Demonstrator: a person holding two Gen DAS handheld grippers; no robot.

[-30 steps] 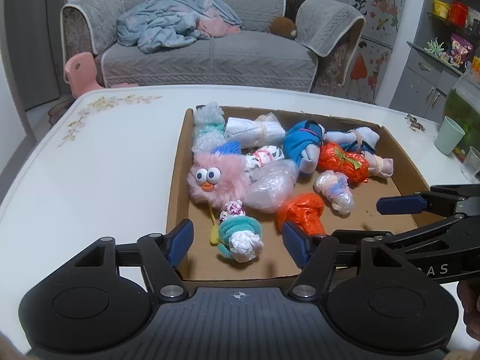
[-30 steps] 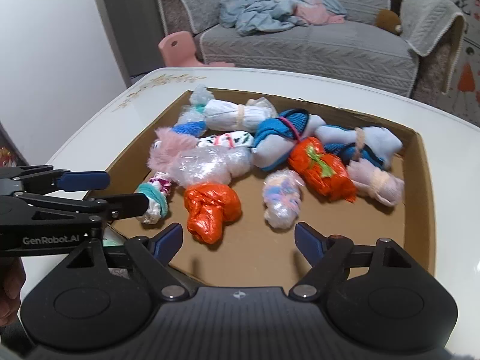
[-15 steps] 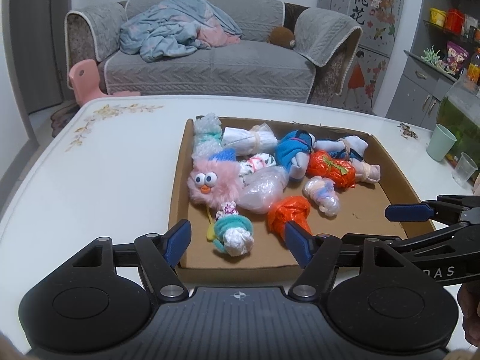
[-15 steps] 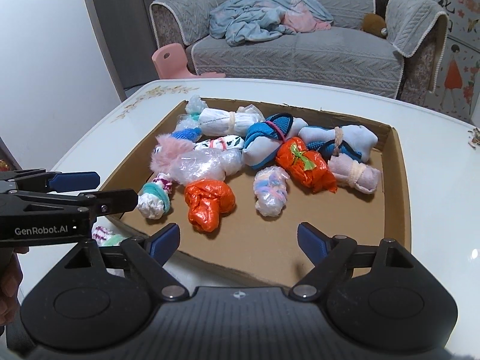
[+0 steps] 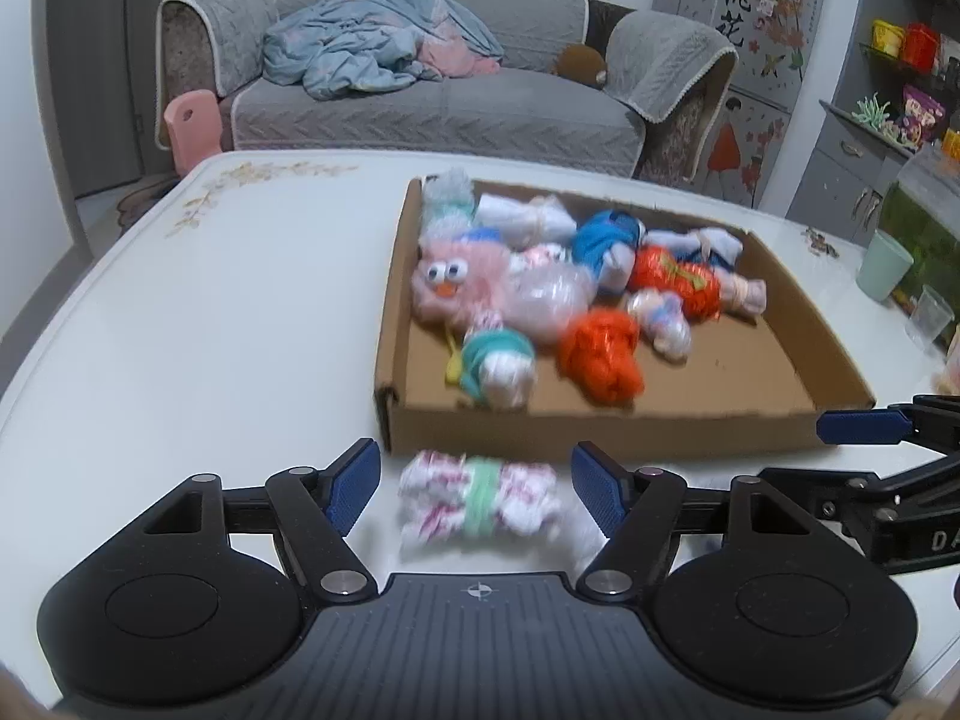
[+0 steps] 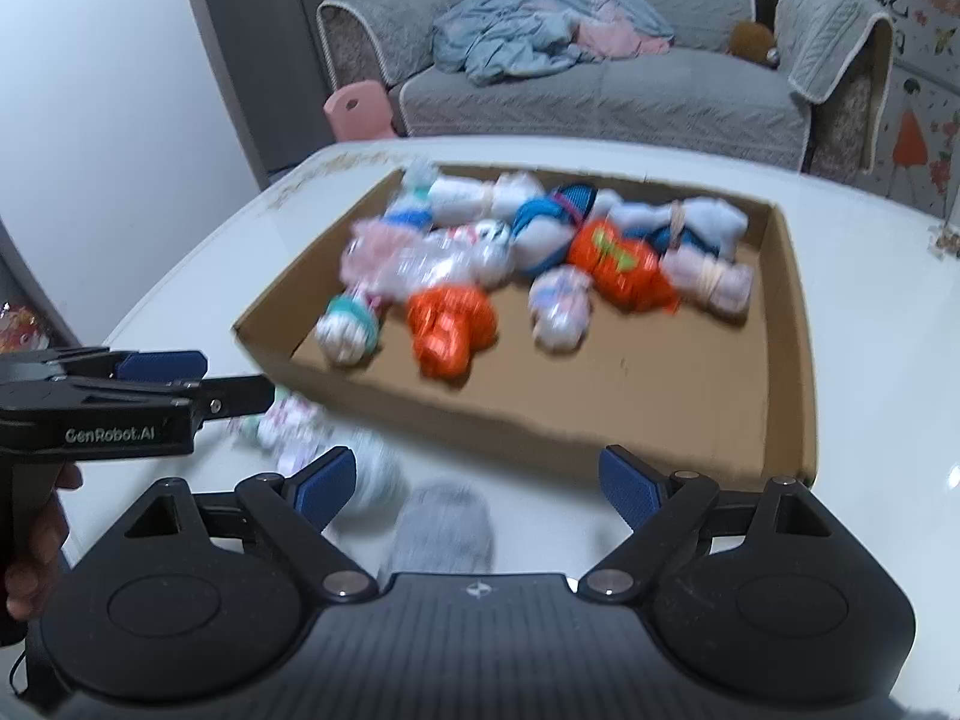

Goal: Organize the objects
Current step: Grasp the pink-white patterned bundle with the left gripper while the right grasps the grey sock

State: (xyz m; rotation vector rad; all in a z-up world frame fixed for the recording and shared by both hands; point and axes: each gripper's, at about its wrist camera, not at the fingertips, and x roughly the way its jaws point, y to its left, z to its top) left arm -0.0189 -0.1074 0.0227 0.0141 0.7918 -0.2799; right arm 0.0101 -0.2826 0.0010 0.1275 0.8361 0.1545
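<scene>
Both grippers drew back; white-pink bundle [image 5: 477, 501], green-banded, now visible.

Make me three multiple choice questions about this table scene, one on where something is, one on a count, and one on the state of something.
1. Where is the white and pink bundle with the green band?
A. on the table in front of the cardboard box
B. inside the box
C. on the sofa

2. How many orange bundles are in the box?
A. one
B. two
C. four

3. What is the state of the left claw?
A. clamped on the pink fuzzy toy
C. pressed shut on the box wall
B. apart, nothing gripped

Answers:
1. A, the bundle lies on the white table outside the box's near wall.
2. B, one orange bundle sits near the front and another further back.
3. B, its blue pads stand either side of the banded bundle without pressing it, and the jaws are opening.
</scene>
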